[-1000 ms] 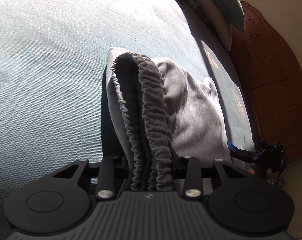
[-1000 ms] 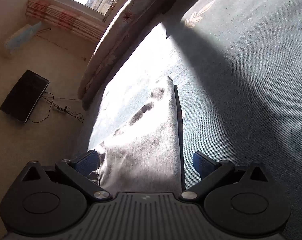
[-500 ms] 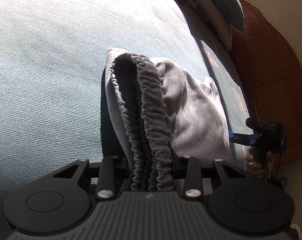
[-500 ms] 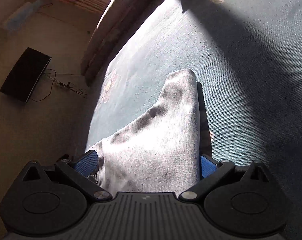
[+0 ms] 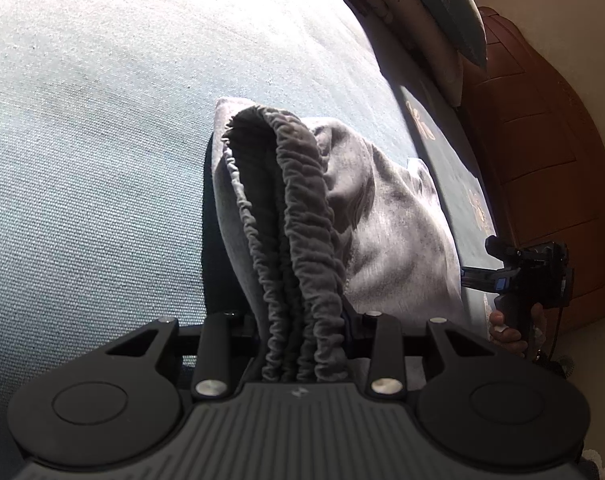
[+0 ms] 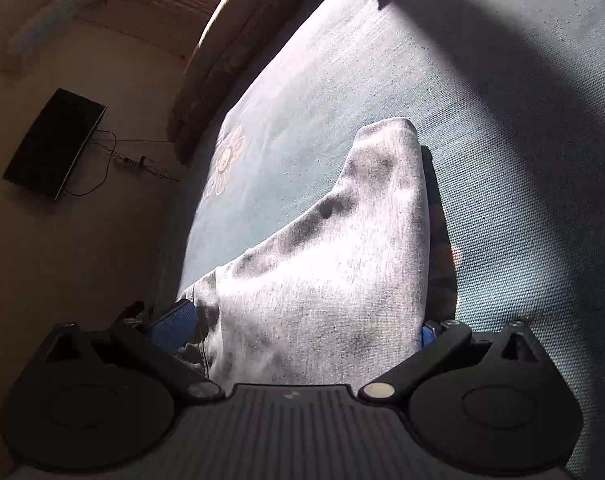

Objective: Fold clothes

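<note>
Left gripper (image 5: 302, 344) pinches the grey garment's (image 5: 382, 232) waistband; bedspread (image 5: 102, 160) lies bare leftward.

Grey garment (image 5: 386, 232), darker grey at gathered waistband (image 5: 298, 248), mottled with dark shadow patches. Pale blue woven bedcover (image 5: 102, 160), scattered with cream flower motifs (image 6: 226, 160). Brown panelled headboard (image 5: 542, 128). Black grippers, blue pads (image 6: 170, 324). Beige floor (image 6: 82, 248).
</note>
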Available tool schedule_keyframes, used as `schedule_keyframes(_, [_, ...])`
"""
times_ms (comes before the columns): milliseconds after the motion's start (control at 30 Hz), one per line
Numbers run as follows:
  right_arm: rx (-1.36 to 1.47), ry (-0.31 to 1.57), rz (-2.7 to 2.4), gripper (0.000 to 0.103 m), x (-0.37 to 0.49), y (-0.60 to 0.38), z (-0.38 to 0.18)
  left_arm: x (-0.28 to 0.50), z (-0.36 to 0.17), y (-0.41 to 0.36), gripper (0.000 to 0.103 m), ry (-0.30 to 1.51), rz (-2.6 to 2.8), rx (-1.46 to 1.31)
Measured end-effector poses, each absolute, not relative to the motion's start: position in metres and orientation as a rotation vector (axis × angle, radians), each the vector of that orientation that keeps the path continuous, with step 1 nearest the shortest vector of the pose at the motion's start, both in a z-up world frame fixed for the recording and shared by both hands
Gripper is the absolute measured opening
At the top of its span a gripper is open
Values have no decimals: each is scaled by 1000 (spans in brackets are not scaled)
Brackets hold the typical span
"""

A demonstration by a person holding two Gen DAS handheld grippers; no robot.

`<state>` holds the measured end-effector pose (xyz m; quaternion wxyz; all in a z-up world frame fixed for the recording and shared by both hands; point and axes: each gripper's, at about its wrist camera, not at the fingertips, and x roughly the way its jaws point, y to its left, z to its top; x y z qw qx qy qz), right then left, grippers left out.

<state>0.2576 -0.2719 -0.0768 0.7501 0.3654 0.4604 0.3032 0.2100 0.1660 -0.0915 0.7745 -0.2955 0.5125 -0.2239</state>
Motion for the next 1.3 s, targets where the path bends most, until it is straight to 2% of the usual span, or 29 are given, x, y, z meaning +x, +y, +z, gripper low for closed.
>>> schedule_keyframes(167, [740,1067,724,100,228,-273,-75,206,-91,173,36,1100,-500,-649])
schedule_keyframes(400, [739,1062,662,95,248,-267,-77,201,-88,175,36,1089,-490,-653])
schedule_keyframes(467, [725,1055,661,79,246,-269,-79,201,-87,175,36,1089,-492,-658])
schedule_keyframes(567, [707,1045,661,62,243,-274,-82,202,-86,176,36,1089,-493,-663])
schedule_keyframes(1000, [635,1009,669,59,235,-276,-84,204,-87,168,35,1089,-462,-644])
schedule_keyframes(1100, [613,1012,656,53,236,-273,-83,204,-85,168,35,1090,-455,-634])
schedule_keyframes(1267, [607,1021,629,32,236,-274,-84,202,-79,166,35,1091,-437,-599])
schedule_keyframes(1300, [607,1023,624,31,236,-274,-85,201,-79,164,35,1090,-432,-589])
